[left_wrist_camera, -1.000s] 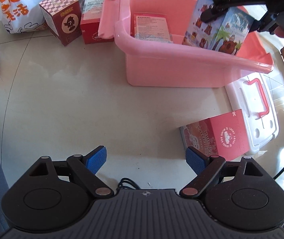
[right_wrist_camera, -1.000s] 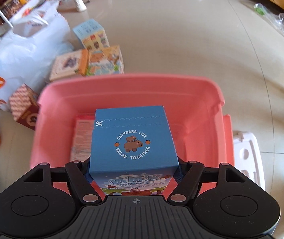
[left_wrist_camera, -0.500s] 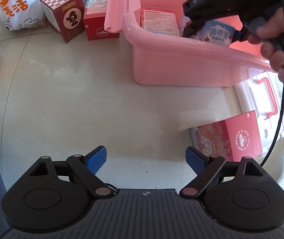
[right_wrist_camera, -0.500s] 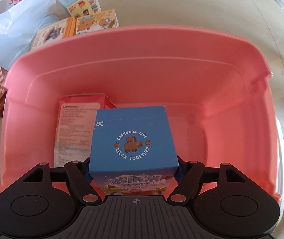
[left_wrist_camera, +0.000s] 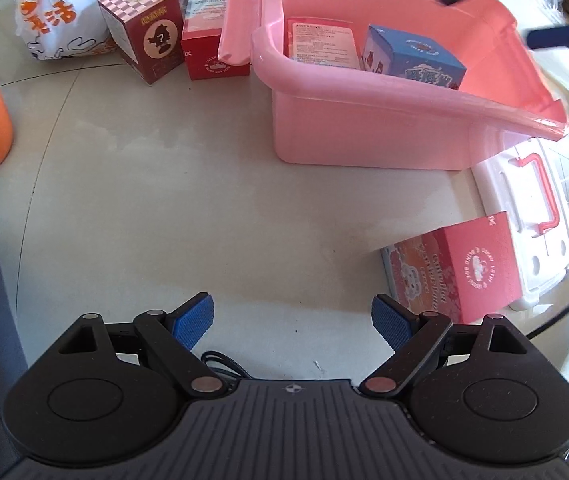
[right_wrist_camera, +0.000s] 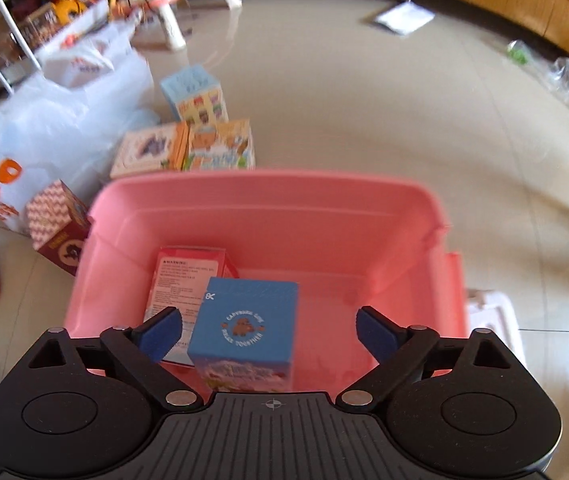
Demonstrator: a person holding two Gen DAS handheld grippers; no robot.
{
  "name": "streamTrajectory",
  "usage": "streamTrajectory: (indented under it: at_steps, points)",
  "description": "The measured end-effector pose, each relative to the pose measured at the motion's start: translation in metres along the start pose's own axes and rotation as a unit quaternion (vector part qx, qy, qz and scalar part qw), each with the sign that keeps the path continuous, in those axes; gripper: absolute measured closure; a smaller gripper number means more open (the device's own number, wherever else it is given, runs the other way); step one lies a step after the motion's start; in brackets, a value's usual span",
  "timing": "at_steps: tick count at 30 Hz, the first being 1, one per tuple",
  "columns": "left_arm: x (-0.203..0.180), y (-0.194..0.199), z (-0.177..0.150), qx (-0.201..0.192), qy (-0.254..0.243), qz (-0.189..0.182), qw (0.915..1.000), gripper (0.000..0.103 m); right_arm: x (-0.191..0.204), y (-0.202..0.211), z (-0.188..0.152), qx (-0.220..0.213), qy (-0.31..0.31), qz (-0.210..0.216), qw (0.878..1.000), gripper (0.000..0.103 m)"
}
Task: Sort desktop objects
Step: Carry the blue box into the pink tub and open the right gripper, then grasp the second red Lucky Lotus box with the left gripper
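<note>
My right gripper [right_wrist_camera: 268, 330] spread wide, empty, above pink bin [right_wrist_camera: 268, 188]. Blue capybara box [right_wrist_camera: 246, 330] sits in bin, beside red box [right_wrist_camera: 182, 280]. My left gripper [left_wrist_camera: 292, 318] open, empty, over floor; pink box [left_wrist_camera: 456, 264] near its right finger. Risks: right finger could catch bin rim, tip it; left approach could push pink box against white lid [left_wrist_camera: 532, 224] rather than grip it.

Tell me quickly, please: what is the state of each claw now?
Left claw: open, holding nothing.
Right claw: open, holding nothing; the blue box sits in the pink bin.
</note>
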State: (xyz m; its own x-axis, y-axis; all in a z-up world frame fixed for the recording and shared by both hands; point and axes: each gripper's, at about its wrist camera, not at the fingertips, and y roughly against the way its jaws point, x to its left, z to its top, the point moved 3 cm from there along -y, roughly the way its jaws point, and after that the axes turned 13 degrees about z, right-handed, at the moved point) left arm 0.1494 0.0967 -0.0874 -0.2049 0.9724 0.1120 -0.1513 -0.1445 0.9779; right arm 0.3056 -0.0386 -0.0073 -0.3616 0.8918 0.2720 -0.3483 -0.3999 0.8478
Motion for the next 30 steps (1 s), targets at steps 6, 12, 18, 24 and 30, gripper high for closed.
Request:
streamTrajectory:
  at_steps: [6, 12, 18, 24, 30]
  points:
    - [-0.007, 0.02, -0.009, -0.008, 0.006, 0.001, 0.9999, 0.014, -0.016, 0.064, -0.05, -0.025, -0.014, 0.01, 1.0, 0.007]
    - [-0.03, 0.038, -0.019, -0.026, -0.013, 0.009, 0.9995, 0.014, -0.037, 0.08, -0.126, -0.02, -0.039, -0.002, 0.999, 0.006]
    - [-0.047, 0.037, -0.022, -0.026, -0.012, 0.012, 0.9995, 0.014, -0.057, 0.072, -0.192, -0.028, -0.106, -0.003, 0.994, 0.007]
    - [-0.092, 0.027, -0.018, -0.017, -0.002, 0.002, 0.9998, 0.014, -0.102, 0.103, -0.235, -0.061, -0.176, -0.023, 0.982, 0.007]
    - [-0.135, 0.009, -0.006, -0.008, 0.005, 0.016, 0.9998, 0.014, -0.148, 0.122, -0.276, -0.082, -0.221, -0.041, 0.971, 0.007]
